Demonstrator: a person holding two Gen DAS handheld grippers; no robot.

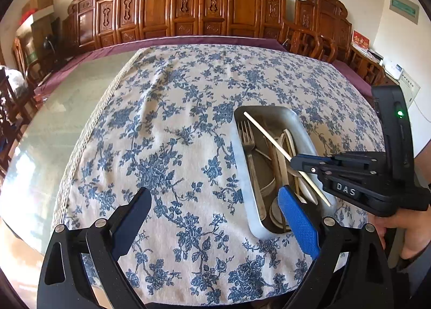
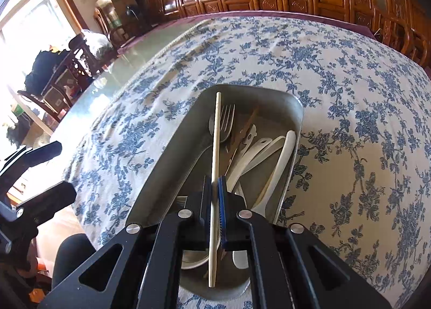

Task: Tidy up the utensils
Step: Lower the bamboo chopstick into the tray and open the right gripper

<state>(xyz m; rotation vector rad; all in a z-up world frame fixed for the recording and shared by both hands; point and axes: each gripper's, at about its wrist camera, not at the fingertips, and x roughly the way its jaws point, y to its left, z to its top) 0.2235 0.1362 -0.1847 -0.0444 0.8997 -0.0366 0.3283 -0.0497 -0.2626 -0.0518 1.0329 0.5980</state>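
A metal tray [image 1: 239, 144] [image 2: 175, 153] lies on the flowered tablecloth and holds a fork [image 1: 246, 134] [image 2: 227, 120], white spoons [image 2: 272, 147] and other utensils. My right gripper [image 2: 215, 182] [image 1: 295, 161] hangs over the tray, shut on a pale chopstick [image 2: 215, 134] [image 1: 266, 136] that it pinches near the middle, the stick slanting above the utensils. My left gripper [image 1: 215, 217] stands open just left of the tray's near end with nothing between its fingers; its blue-padded finger [image 1: 299, 225] overlaps the tray's near corner in the left wrist view.
The blue-flowered tablecloth [image 1: 167, 120] covers most of a glass-topped table [image 1: 67, 109]. Carved wooden chairs and panels [image 1: 188, 7] line the far wall. More chairs and clutter [image 2: 67, 66] stand at the left. A person's hand [image 1: 401, 231] holds the right gripper.
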